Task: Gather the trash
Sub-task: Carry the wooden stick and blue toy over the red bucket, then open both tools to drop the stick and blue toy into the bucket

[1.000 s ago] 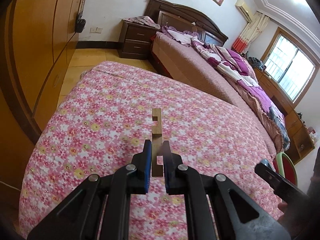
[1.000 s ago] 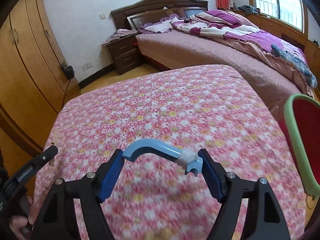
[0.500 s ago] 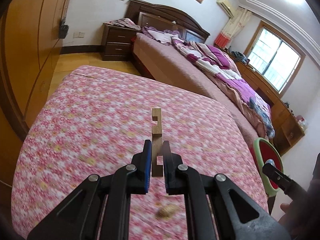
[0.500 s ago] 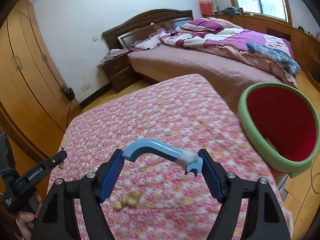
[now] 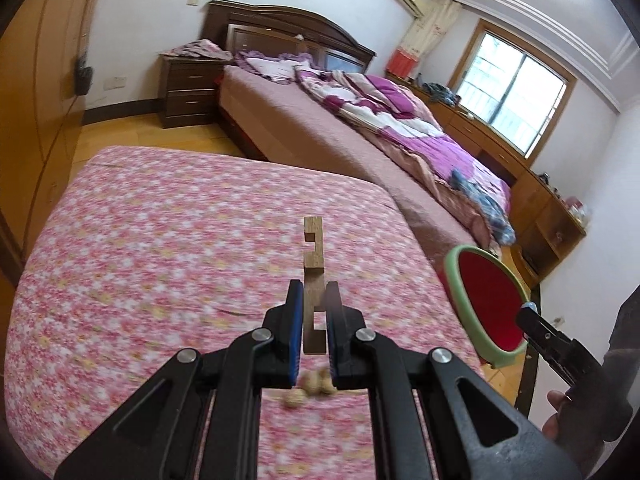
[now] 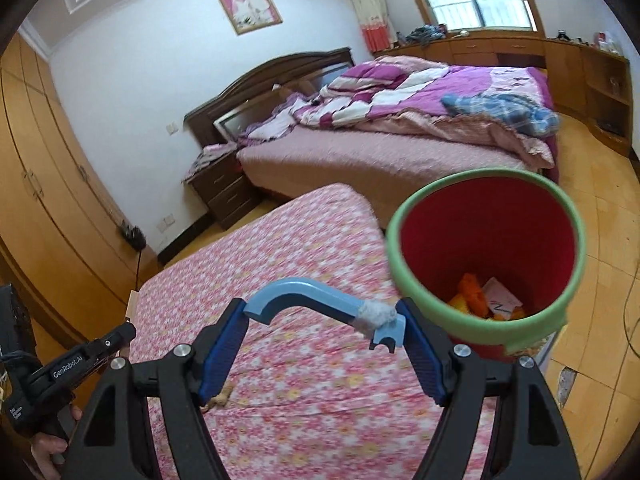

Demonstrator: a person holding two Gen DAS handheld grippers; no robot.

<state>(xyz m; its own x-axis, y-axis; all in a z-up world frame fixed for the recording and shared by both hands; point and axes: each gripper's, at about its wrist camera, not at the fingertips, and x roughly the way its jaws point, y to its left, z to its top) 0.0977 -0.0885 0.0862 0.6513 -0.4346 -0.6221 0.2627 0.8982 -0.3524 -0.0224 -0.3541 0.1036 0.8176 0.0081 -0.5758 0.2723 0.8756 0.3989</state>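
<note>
My left gripper (image 5: pixel 314 312) is shut on a notched wooden strip (image 5: pixel 313 256) that sticks up past the fingertips, above the floral cloth. Tan peanut shells (image 5: pixel 310 388) lie on the cloth just under it. My right gripper (image 6: pixel 324 332) is shut on a bent light-blue plastic piece (image 6: pixel 304 294) with a grey wad at its right end. A red bin with a green rim (image 6: pixel 484 248) stands just right of it, holding orange peel and paper; it also shows in the left wrist view (image 5: pixel 488 308). The shells show by the right gripper's left finger (image 6: pixel 222 396).
The floral pink table (image 5: pixel 180 248) fills the foreground. A large bed with purple quilt (image 6: pixel 400 120) stands beyond, with a dark nightstand (image 5: pixel 188 92). Wooden wardrobes (image 6: pixel 44 184) line the left. Wooden floor lies right of the bin.
Both grippers have swung right with their items still held. The red bin has come fully into the right wrist view, and the peanut shells have come into view.
</note>
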